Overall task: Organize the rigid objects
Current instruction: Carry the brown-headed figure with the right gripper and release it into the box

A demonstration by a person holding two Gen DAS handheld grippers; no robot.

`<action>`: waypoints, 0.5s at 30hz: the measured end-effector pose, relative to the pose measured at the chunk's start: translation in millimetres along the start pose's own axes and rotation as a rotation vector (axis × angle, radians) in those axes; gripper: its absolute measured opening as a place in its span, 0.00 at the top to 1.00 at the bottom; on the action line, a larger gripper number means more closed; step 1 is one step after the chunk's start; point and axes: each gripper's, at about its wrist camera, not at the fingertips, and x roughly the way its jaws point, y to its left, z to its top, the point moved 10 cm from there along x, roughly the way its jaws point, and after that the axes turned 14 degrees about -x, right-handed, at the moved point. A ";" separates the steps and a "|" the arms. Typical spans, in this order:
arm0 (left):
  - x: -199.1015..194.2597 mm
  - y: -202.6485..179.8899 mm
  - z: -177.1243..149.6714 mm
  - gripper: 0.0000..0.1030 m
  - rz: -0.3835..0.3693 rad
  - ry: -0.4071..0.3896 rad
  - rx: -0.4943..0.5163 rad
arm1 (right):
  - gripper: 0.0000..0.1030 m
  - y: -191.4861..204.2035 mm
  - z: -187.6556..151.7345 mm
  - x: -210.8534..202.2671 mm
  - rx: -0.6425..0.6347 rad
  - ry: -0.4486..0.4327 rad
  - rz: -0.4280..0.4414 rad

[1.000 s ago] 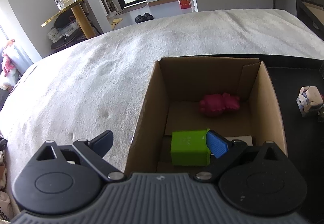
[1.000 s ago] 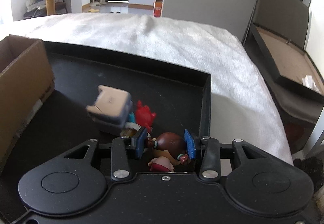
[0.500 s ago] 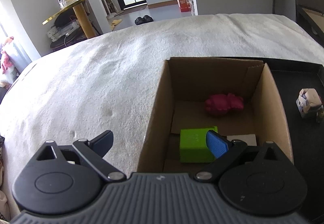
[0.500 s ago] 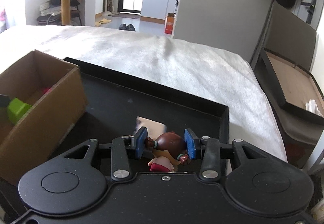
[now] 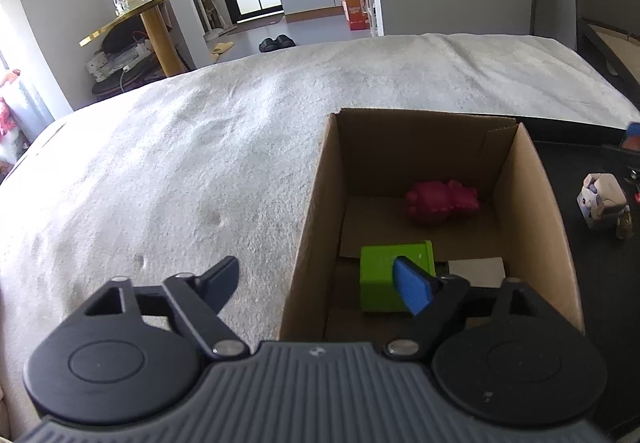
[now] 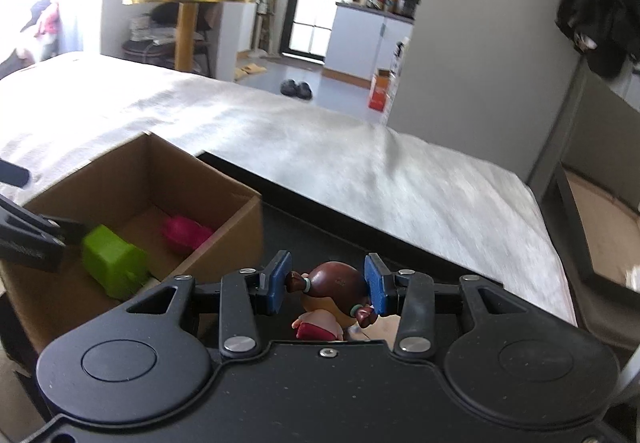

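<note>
Right gripper [image 6: 327, 285] clamps a brown-haired figurine [image 6: 334, 293]; left gripper [image 5: 320, 279] spread wide over the cardboard box [image 5: 532, 203].

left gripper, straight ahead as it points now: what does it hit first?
Probably the near left wall of the brown cardboard box, which runs between the open left gripper fingers; depth is unclear, so it may pass above the rim.

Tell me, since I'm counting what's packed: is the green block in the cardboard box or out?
In. The green block rests on the floor of the cardboard box, its walls around it, near the pink toy.
</note>
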 end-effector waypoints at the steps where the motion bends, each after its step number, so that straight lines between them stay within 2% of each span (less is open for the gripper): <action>1: 0.1 0.7 -0.4 0.29 -0.004 0.002 -0.004 | 0.61 3.1 3.9 -1.0 -0.005 -0.009 0.006; 7: 2.1 5.2 -5.5 0.59 -0.032 0.017 -0.027 | 0.61 20.2 22.8 -4.8 -0.044 -0.067 0.037; 9: 3.5 7.4 -7.0 0.75 -0.038 0.024 -0.039 | 0.61 25.8 27.9 -6.7 -0.055 -0.082 0.046; 12: 2.7 13.5 -6.6 0.86 -0.035 0.012 -0.052 | 0.61 34.5 36.2 -8.1 -0.076 -0.108 0.064; 15: 3.4 16.6 -6.4 0.87 -0.051 0.011 -0.063 | 0.61 45.5 43.8 -8.7 -0.096 -0.126 0.084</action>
